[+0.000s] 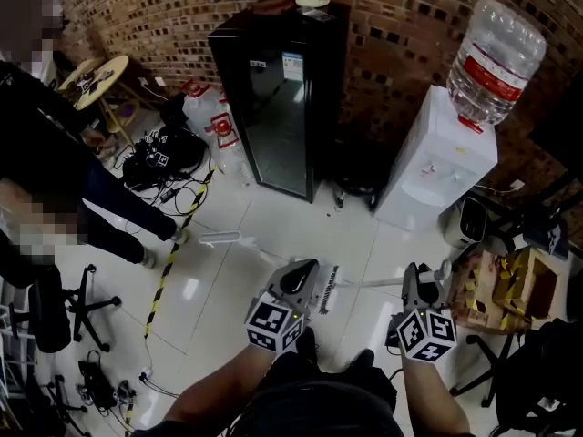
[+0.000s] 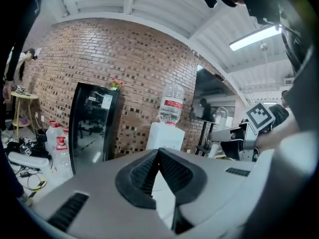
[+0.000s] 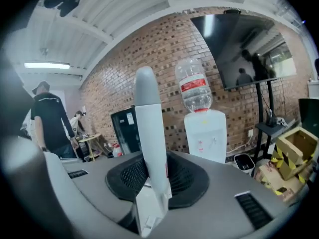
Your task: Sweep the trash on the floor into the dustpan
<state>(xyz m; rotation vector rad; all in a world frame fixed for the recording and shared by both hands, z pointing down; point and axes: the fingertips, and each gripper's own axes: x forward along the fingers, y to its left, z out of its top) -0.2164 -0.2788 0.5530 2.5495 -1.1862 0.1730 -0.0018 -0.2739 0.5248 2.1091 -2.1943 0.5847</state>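
Note:
My left gripper [image 1: 307,271] [image 2: 158,154] has its jaws closed, with a thin white strip pinched low between the pads. In the head view a white long-handled tool [image 1: 233,241] runs from it to the far left, its flat end on the tiled floor. My right gripper [image 1: 421,279] [image 3: 152,176] is shut on a white broom handle [image 3: 148,128] with a grey rounded tip, which stands up between the pads. From it a thin rod [image 1: 373,283] reaches left to a ribbed head [image 1: 329,289] beside the left gripper. I make out no trash on the tiles.
A black glass-door cabinet [image 1: 278,98] and a white water dispenser [image 1: 437,157] stand against the brick wall. Cables and bags [image 1: 164,153] lie at the left near a person [image 1: 55,180]. Yellow-black tape [image 1: 171,267] crosses the floor. A cardboard box [image 1: 515,289] sits at the right.

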